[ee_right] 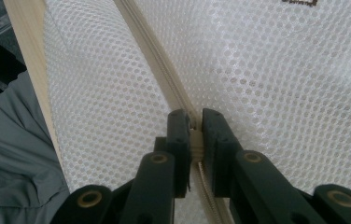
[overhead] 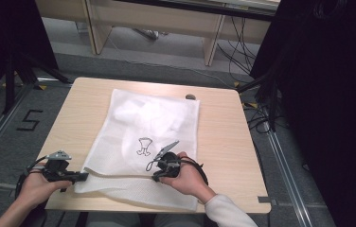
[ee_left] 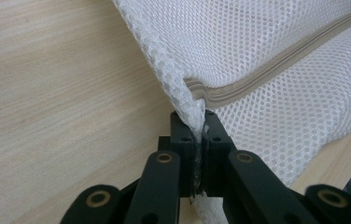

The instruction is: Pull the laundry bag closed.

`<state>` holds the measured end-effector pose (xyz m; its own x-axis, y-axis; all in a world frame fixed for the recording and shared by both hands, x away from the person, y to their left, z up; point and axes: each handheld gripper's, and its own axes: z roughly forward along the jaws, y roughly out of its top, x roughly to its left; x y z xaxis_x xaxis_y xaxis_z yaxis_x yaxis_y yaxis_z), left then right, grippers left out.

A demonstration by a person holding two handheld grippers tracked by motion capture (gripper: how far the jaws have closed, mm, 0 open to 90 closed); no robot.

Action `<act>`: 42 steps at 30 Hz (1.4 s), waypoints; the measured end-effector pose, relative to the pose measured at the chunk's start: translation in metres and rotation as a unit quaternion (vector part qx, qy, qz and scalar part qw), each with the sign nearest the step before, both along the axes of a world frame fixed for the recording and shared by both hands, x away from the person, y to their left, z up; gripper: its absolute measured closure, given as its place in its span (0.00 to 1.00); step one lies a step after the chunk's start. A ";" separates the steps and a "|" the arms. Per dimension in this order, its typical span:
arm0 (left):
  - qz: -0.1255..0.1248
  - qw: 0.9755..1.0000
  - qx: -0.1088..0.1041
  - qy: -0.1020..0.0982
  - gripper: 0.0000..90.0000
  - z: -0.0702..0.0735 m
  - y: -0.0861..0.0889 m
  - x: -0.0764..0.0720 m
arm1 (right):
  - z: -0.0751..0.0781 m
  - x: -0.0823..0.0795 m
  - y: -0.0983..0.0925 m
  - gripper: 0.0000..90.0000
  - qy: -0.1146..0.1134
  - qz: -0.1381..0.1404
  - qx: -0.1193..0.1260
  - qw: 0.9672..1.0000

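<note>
On the table [overhead: 223,137], gripper-pinched mesh bag [overhead: 138,123].

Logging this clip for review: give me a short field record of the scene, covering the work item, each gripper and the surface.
item: white mesh bag with a beige zipper, lying flat
left gripper: shut on the bag's corner by the zipper's end
right gripper: shut on the zipper, probably its slider
surface: light wooden table
print: small dark drawing on the bag
</note>
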<state>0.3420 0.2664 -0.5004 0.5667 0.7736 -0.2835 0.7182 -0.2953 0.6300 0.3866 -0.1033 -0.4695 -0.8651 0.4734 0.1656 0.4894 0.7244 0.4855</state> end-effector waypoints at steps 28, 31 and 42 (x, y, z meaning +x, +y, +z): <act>0.012 1.000 -0.005 -0.001 0.95 -0.001 -0.001 0.000 | 0.000 -0.003 -0.018 0.92 0.001 -0.014 -0.006 1.000; 0.013 1.000 -0.005 -0.001 0.95 -0.001 -0.001 0.000 | 0.000 -0.003 -0.020 0.92 0.000 -0.013 -0.005 1.000; 0.007 1.000 0.002 0.005 0.95 0.000 -0.001 0.001 | 0.000 -0.005 -0.027 0.92 -0.002 -0.021 0.000 1.000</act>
<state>0.3427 0.2658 -0.5008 0.5523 0.7828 -0.2867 0.7291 -0.2868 0.6214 0.3820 -0.1307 -0.4694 -0.8453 0.5090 0.1622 0.5172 0.7037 0.4872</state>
